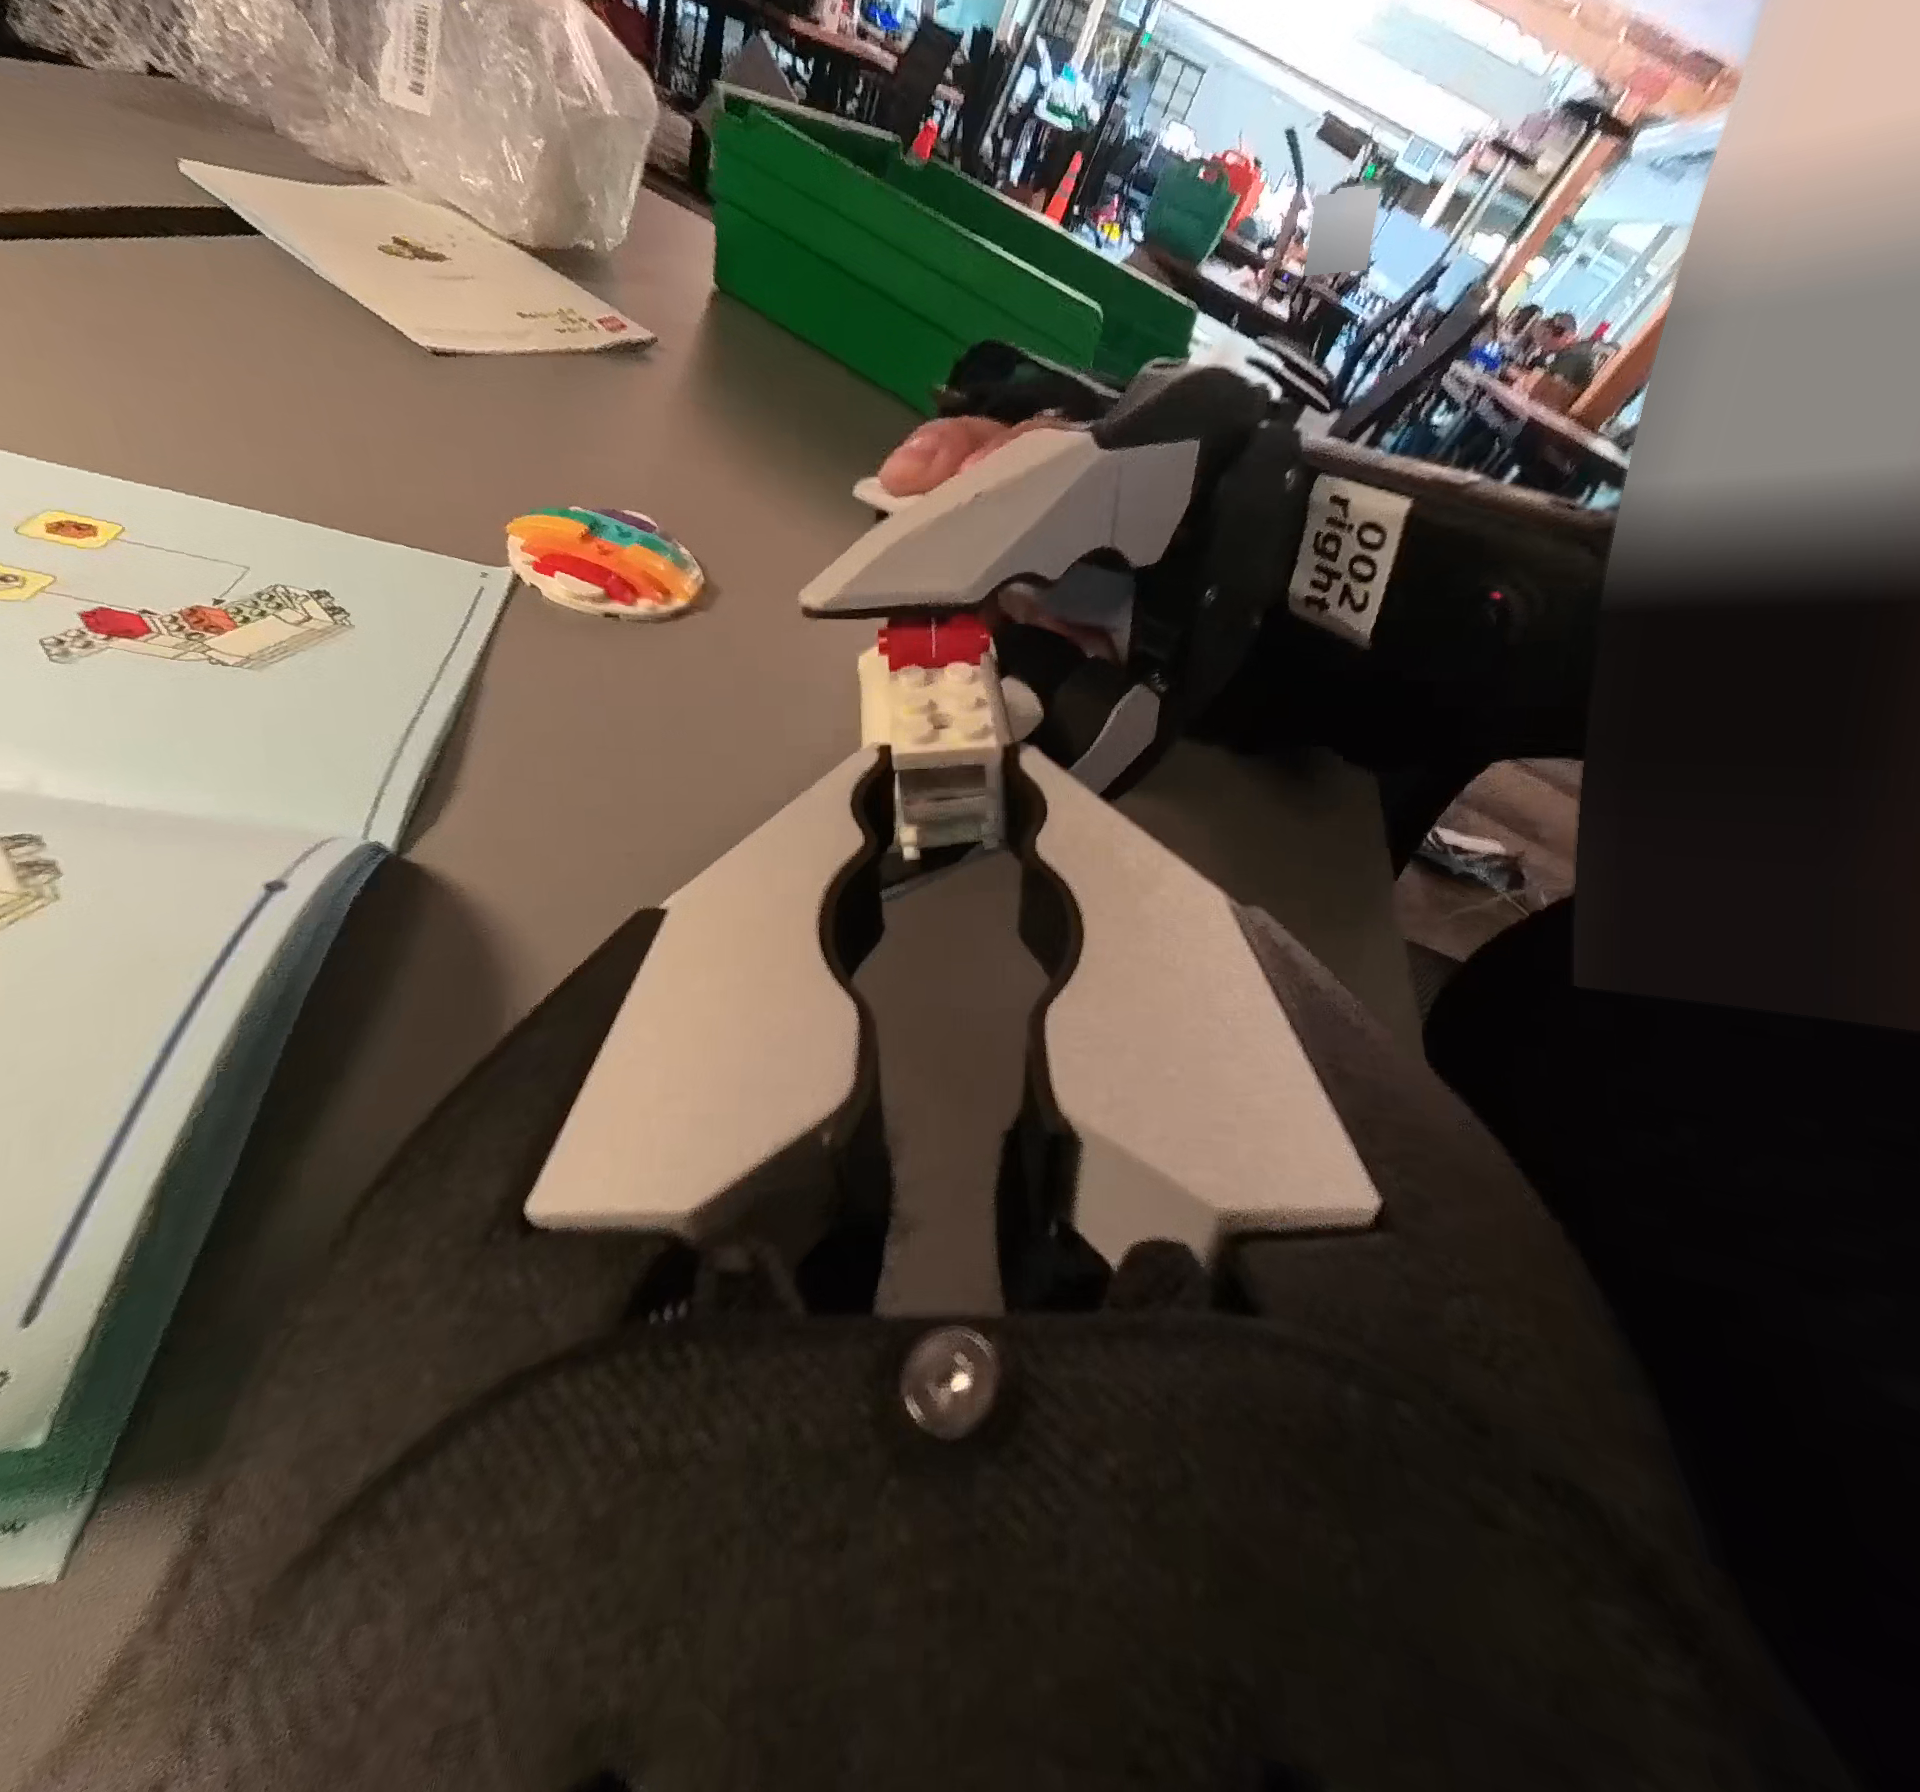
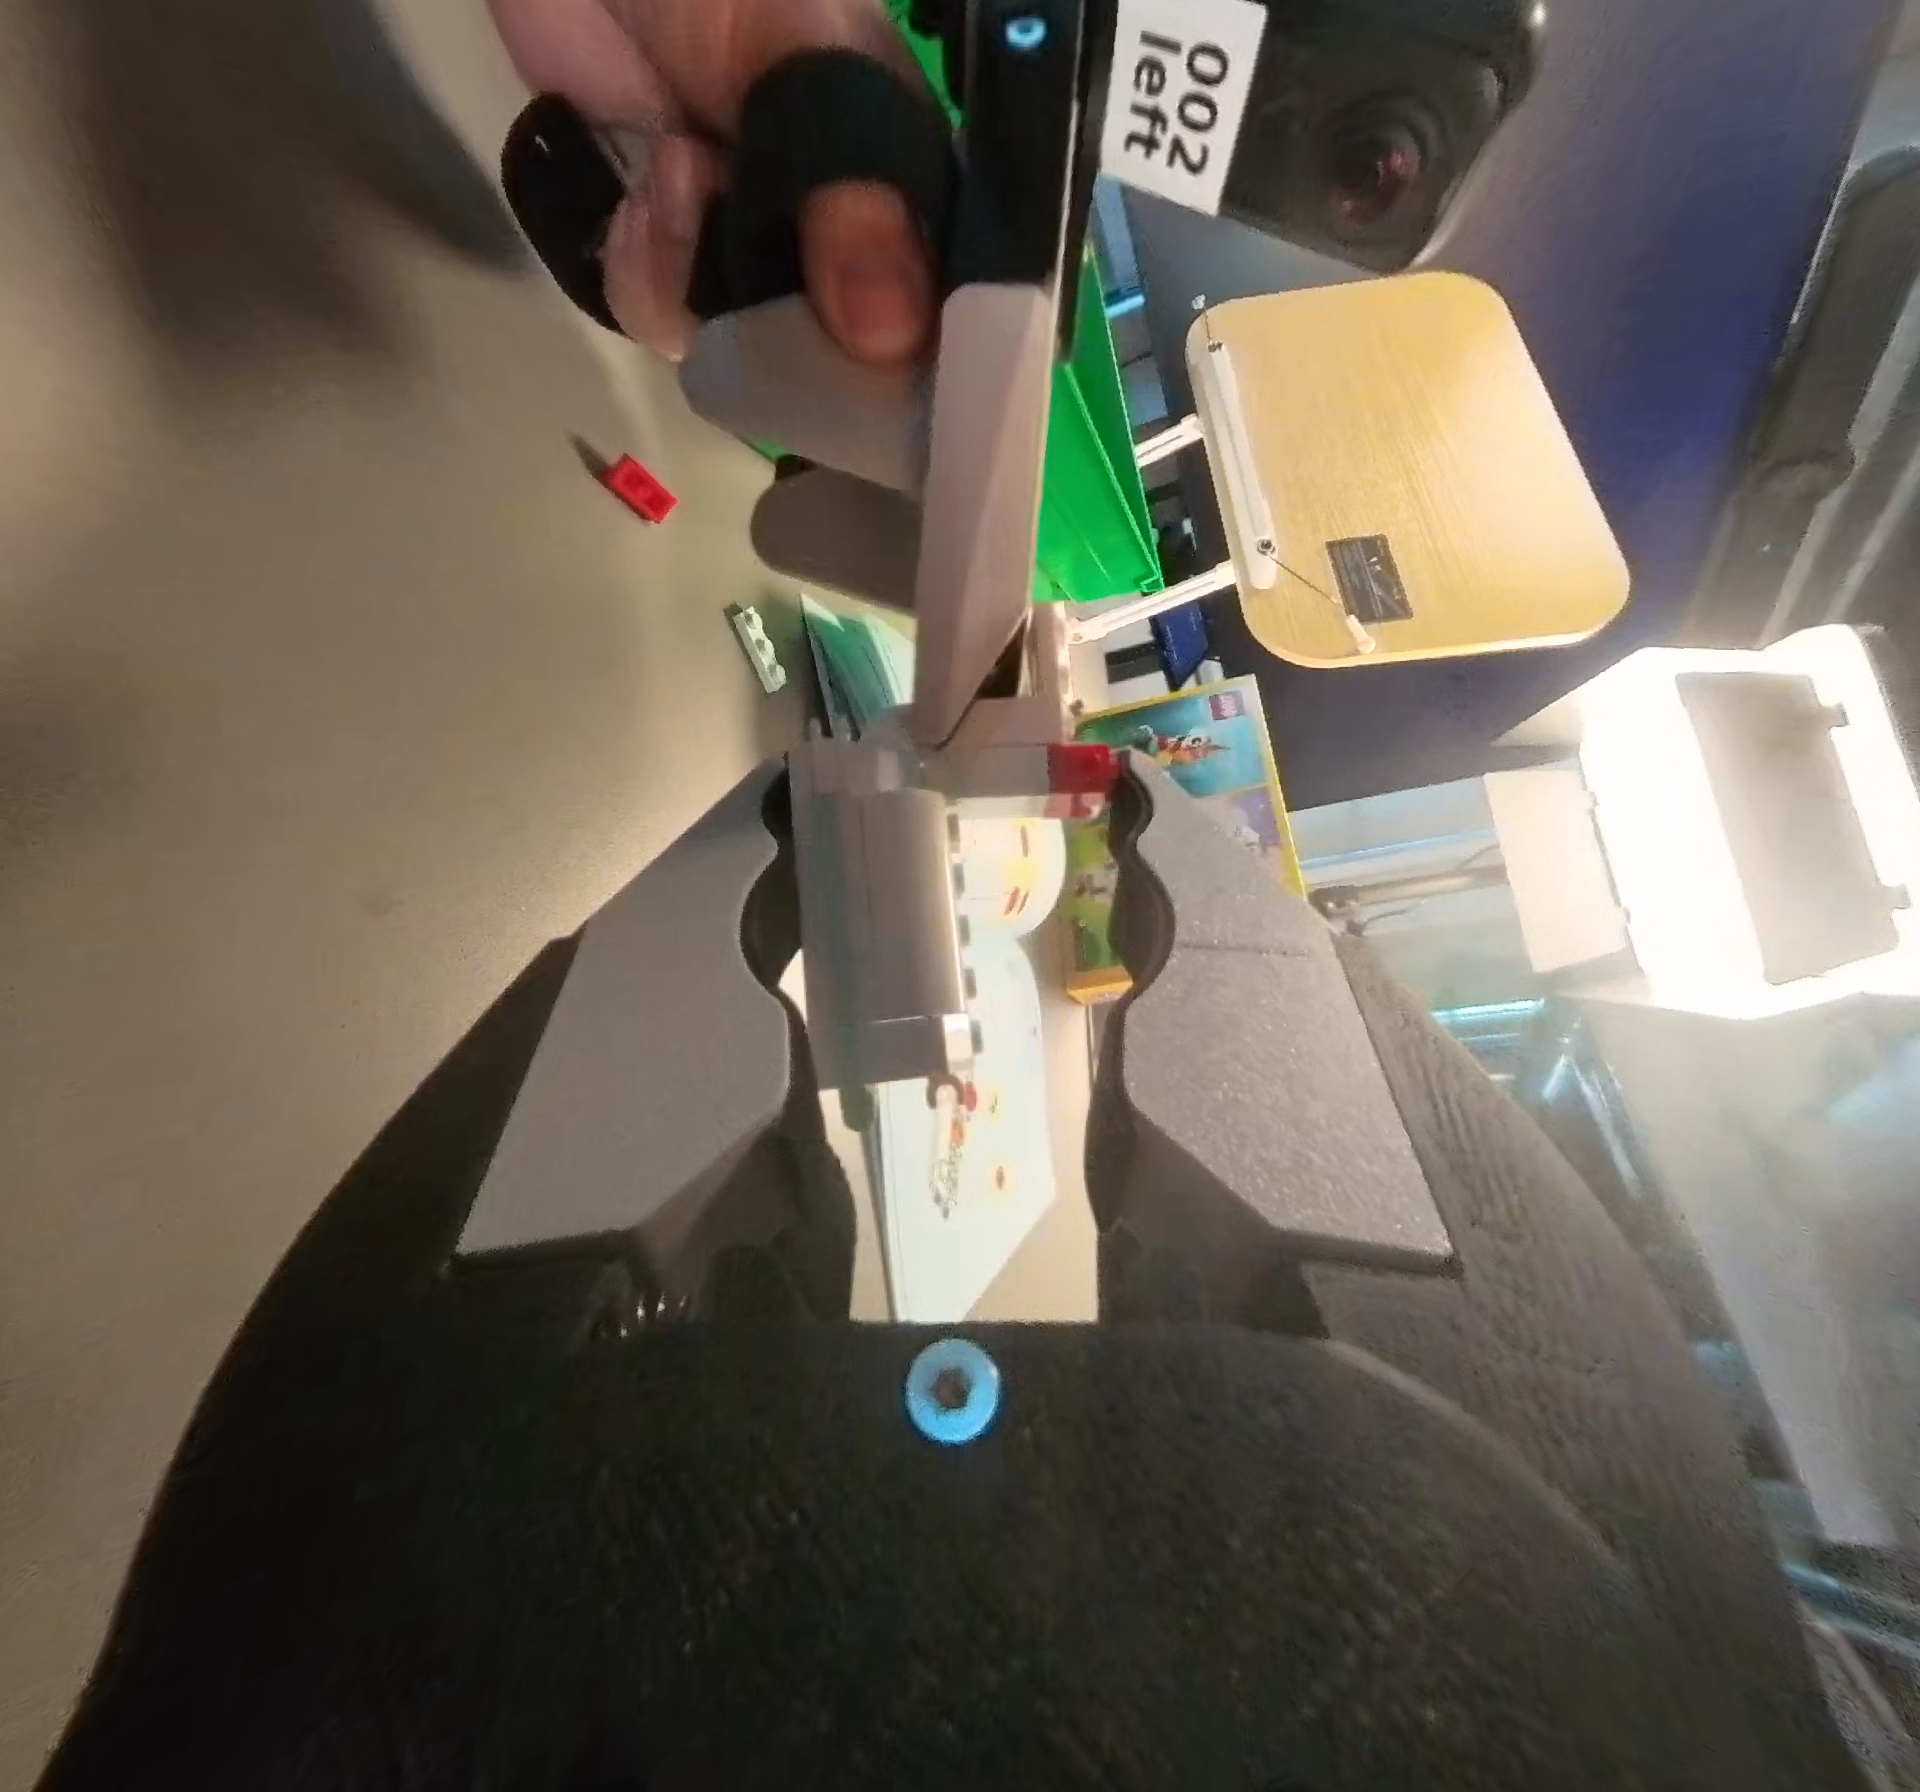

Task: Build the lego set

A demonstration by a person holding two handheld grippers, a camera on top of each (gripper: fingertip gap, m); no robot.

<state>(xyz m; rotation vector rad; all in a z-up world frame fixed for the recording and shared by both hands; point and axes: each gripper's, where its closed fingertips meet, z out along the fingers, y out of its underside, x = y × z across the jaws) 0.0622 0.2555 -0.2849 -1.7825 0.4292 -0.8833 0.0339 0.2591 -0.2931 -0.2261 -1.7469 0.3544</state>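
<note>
The grey bench [image 1: 582,412] carries the scene. On its far side stand stacked green bins [image 1: 894,267], with a plastic-wrapped bundle [image 1: 416,49] to their left and a white leaflet [image 1: 436,277] lying just in front of the bundle. An open instruction booklet [image 1: 208,703] lies at the left edge.

The left gripper [image 1: 948,812] has its jaws pinching the near end of a small white lego assembly [image 1: 940,734], held above the bench. The right gripper [image 1: 914,620] comes in from the right, its jaws closed on a red brick [image 1: 932,644] at the assembly's far end; whether the brick is fully seated cannot be told.

In the right wrist view, a hand [image 2: 727,111] with black finger straps holds the left gripper.

A round rainbow-coloured lego piece [image 1: 605,563] rests on the bench beside the booklet. A loose red piece [image 2: 641,487] and a pale green plate [image 2: 756,646] lie apart on the bench.
</note>
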